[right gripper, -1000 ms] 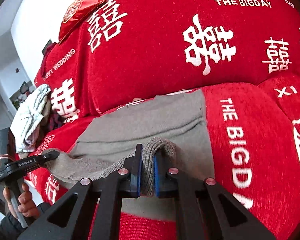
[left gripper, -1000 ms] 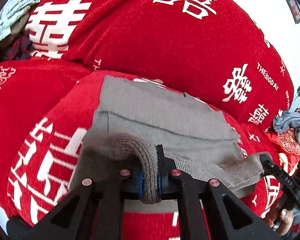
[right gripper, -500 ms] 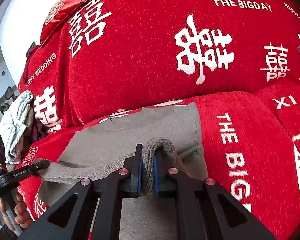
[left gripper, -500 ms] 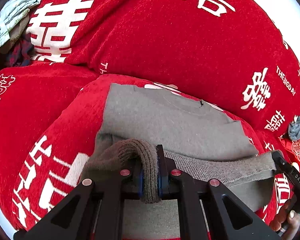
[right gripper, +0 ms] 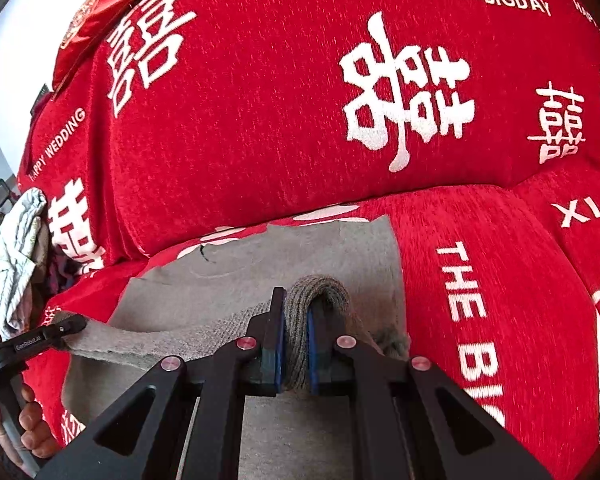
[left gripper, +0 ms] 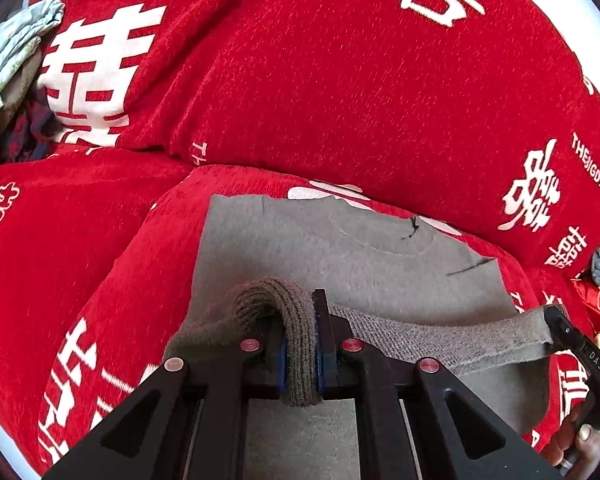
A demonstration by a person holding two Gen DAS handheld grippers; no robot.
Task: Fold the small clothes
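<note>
Hand-held grippers (left gripper: 300, 344) pinch sweater hem (left gripper: 440, 340)

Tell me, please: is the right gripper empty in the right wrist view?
No. The right gripper is shut on a bunched ribbed edge of the grey sweater, which fills the gap between its fingers.

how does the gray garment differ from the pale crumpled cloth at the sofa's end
The gray garment lies spread flat on the seat cushion; the pale crumpled cloth sits bunched at the sofa's far end. The garment's knit hem is clamped by the left gripper and right gripper; the cloth is untouched. Both rest on the red sofa.
</note>
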